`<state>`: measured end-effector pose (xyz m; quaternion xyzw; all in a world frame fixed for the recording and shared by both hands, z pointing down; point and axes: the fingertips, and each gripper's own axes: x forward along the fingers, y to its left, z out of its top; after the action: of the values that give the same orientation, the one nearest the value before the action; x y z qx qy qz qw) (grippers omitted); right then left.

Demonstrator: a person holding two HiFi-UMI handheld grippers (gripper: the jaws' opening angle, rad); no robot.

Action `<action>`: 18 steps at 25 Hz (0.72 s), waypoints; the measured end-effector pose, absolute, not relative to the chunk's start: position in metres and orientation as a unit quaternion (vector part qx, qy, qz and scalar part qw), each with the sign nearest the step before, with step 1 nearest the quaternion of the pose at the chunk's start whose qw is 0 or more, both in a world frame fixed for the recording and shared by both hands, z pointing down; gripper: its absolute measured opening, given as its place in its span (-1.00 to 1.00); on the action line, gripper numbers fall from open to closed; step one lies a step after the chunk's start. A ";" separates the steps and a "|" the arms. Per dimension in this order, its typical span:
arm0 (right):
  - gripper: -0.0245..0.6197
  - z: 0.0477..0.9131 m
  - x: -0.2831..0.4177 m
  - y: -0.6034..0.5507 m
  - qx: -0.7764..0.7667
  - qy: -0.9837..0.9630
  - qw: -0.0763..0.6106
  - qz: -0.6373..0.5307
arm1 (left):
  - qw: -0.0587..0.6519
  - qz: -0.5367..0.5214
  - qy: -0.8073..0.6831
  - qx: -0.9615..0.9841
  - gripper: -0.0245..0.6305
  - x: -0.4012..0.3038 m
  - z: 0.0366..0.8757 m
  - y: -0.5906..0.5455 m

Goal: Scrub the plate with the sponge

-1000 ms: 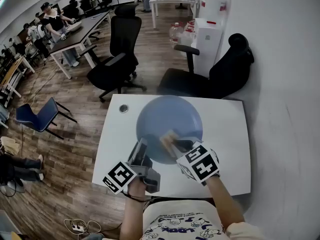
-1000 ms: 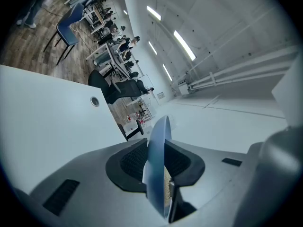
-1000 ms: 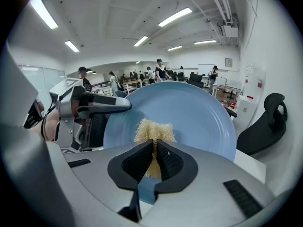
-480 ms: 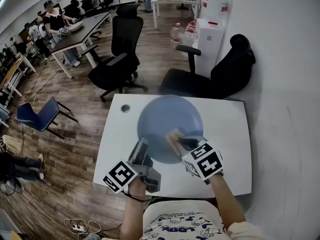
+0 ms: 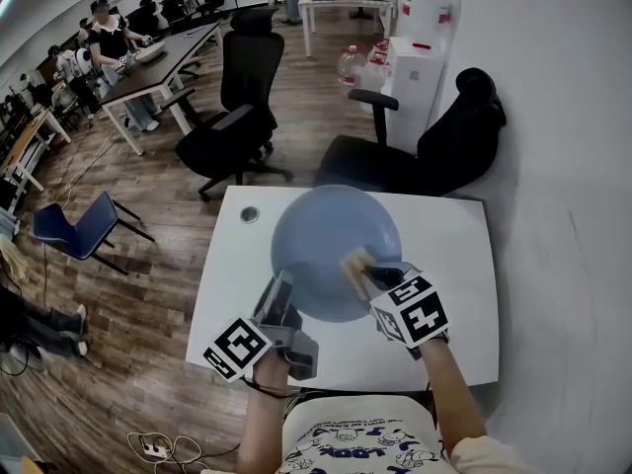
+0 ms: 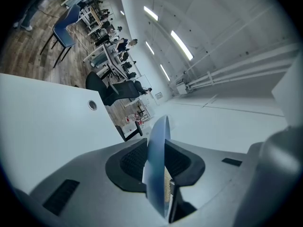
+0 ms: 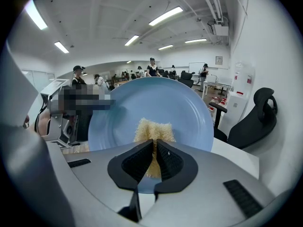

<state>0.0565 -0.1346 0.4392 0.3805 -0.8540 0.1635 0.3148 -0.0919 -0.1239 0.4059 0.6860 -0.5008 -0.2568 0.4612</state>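
Pale blue, the plate point(image 5: 326, 230) takes up the middle of the white table point(image 5: 449, 265) in the head view. The left gripper point(image 5: 281, 286) grips it at its near rim. In the left gripper view the plate shows edge-on, and the two dark pads are pressed against it from either side. The plate appears raised at an angle rather than lying flat, since its whole face is turned toward the right gripper view. Whether its far rim touches the table cannot be told.

The right gripper point(image 5: 371, 273) comes in from the near right. Its jaws are closed tight on a yellow sponge point(image 5: 355, 263), squeezing its lower part thin. The fluffy upper end of the sponge sticks out past the jaw tips and lies against the face of the plate, on the right half in the head view. The person's forearms reach to both grippers from the bottom edge.

A small round cable hole point(image 5: 250, 213) sits near the far left corner of the table, just beside the plate. Behind the table stands a black office chair point(image 5: 439, 146), and another black chair point(image 5: 237, 92) stands further left on the wooden floor point(image 5: 128, 265). People sit at desks far off at the upper left.
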 end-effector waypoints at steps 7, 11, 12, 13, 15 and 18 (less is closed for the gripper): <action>-0.80 0.438 0.066 -0.145 0.403 -0.843 0.315 0.167 | 0.462 -0.257 -0.495 0.690 -0.66 -0.094 0.405 -0.125; -0.80 0.437 0.070 -0.150 0.412 -0.839 0.315 0.165 | 0.465 -0.257 -0.491 0.691 -0.66 -0.094 0.406 -0.124; -0.80 0.437 0.070 -0.150 0.414 -0.838 0.315 0.165 | 0.465 -0.256 -0.491 0.691 -0.66 -0.094 0.407 -0.123; -0.80 0.437 0.070 -0.151 0.416 -0.837 0.316 0.164 | 0.465 -0.256 -0.490 0.691 -0.66 -0.094 0.407 -0.123; -0.80 0.438 0.071 -0.153 0.420 -0.835 0.316 0.163 | 0.465 -0.256 -0.490 0.692 -0.66 -0.095 0.408 -0.122; -0.80 0.438 0.072 -0.157 0.427 -0.832 0.317 0.160 | 0.465 -0.255 -0.488 0.693 -0.66 -0.096 0.409 -0.122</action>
<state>0.0718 -0.1568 0.4382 0.4265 -0.8318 0.1601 0.3170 -0.0958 -0.1224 0.4085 0.6931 -0.4884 -0.2555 0.4646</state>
